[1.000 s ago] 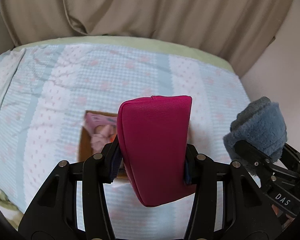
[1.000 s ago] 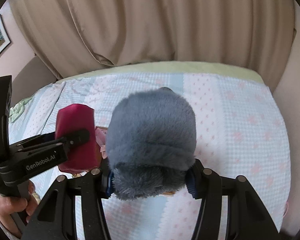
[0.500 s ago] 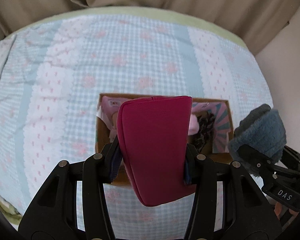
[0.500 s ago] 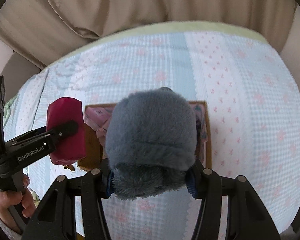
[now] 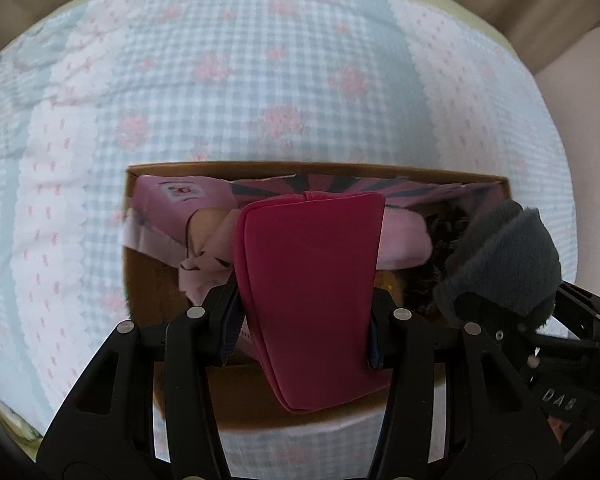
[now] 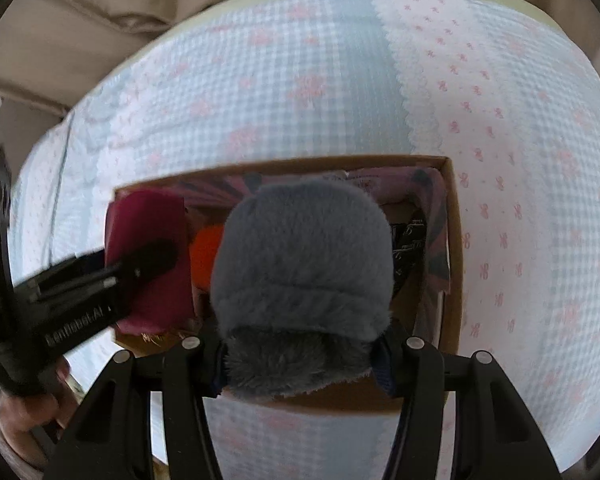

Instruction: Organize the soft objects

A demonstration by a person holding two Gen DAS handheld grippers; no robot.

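Note:
My left gripper is shut on a magenta soft pouch, held above a brown cardboard box on the bed. My right gripper is shut on a grey-blue fluffy item, held over the same box. The box holds pink fabric items, a dark patterned piece and something orange. The fluffy item also shows in the left wrist view, and the pouch shows in the right wrist view.
The bed is covered with a light blue and white gingham sheet with pink motifs. Beige curtains hang behind the bed. A wall lies to the right of the bed.
Both grippers have moved forward and tilted down over the box, which now fills more of both views. Both keep their hold on their items.

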